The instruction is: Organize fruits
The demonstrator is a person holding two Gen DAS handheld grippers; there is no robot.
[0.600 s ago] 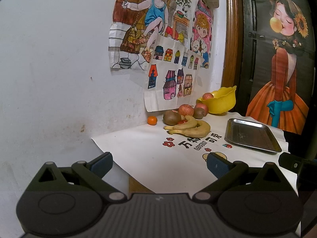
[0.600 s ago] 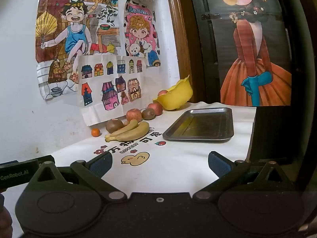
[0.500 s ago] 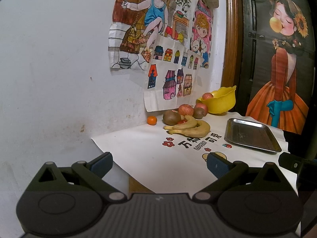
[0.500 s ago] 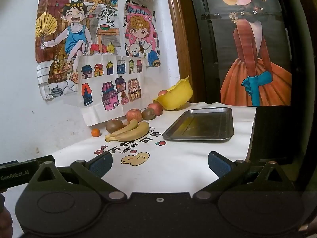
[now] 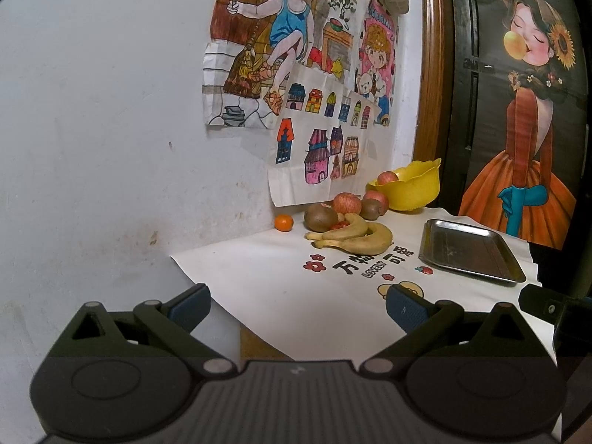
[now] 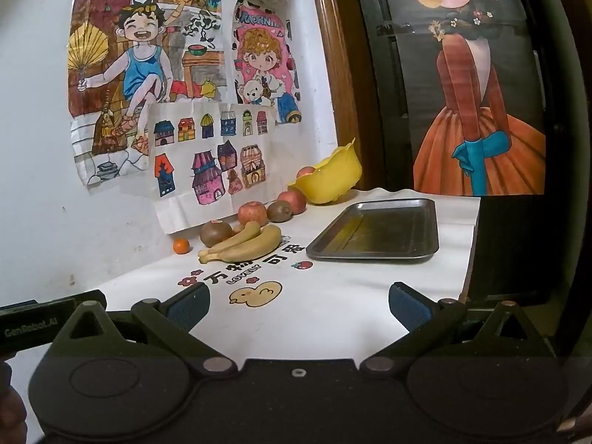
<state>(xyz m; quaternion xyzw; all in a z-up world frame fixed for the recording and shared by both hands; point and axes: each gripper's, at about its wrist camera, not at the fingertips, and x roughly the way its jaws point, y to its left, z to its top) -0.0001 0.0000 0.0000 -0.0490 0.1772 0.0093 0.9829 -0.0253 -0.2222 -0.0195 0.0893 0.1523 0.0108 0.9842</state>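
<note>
Your left gripper (image 5: 298,305): jaws wide apart, nothing held, low over the near cloth edge.
Your right gripper (image 6: 299,305): spread wide, empty.
Fruit: bananas (image 6: 244,246), kiwis, apples bunched by the wall; tangerine (image 6: 181,246) just left.
Steel tray (image 6: 377,233): right of bananas.
Yellow bowl (image 6: 333,177): behind, one apple inside.

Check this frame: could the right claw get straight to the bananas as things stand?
Probably yes. The right claw is open and empty, and only bare printed cloth lies between it and the bananas. The metal tray sits off to the right, clear of that path.
</note>
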